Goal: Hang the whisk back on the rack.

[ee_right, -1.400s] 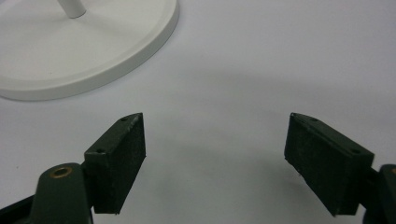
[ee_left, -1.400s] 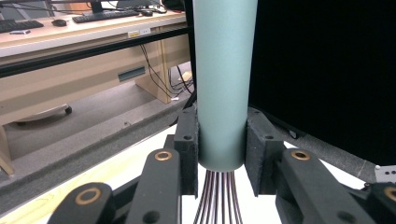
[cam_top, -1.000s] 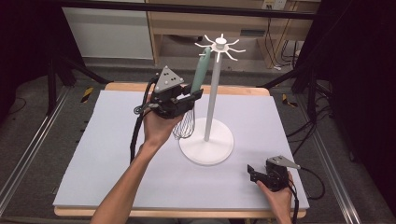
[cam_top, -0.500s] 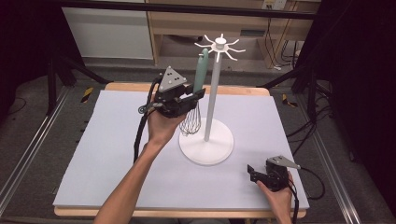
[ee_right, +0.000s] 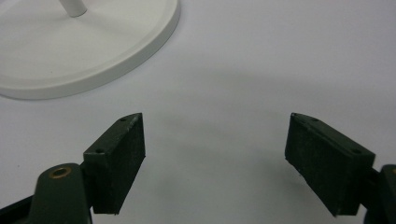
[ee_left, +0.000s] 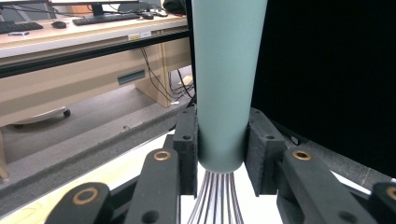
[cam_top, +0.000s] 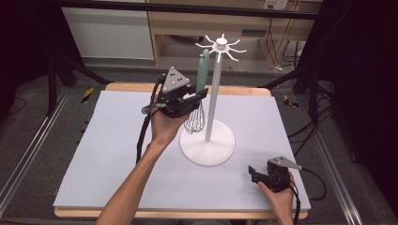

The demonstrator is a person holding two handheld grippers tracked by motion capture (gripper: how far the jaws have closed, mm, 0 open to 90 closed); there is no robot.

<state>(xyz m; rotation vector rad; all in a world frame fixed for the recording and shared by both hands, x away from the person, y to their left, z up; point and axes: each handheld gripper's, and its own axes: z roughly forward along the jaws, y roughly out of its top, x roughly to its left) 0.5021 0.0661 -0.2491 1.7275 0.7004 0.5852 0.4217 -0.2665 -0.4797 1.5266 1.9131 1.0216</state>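
The left gripper (cam_top: 187,101) is closed on the whisk (cam_top: 199,89), with both pads pressed on the lower end of its green handle, just above where the wires start. Compared with a second ago, it has lifted the whisk higher next to the stand (cam_top: 213,101); the handle top now reaches close to the hooks (cam_top: 220,47) at the head of the pole. I judge that the person wants to hang the whisk on a hook, and this step is near, but the whisk is not yet hanging. The right gripper (cam_top: 256,174) has stayed in its place on the table (cam_top: 103,154), in front of the stand's base and to its right, with the jaws wide apart and nothing between them.

The left gripper view shows the grip clearly: the handle (ee_left: 226,84) stands upright between the pads. The high view shows how near the hooks are. The right gripper view shows the edge of the white base (ee_right: 93,51).
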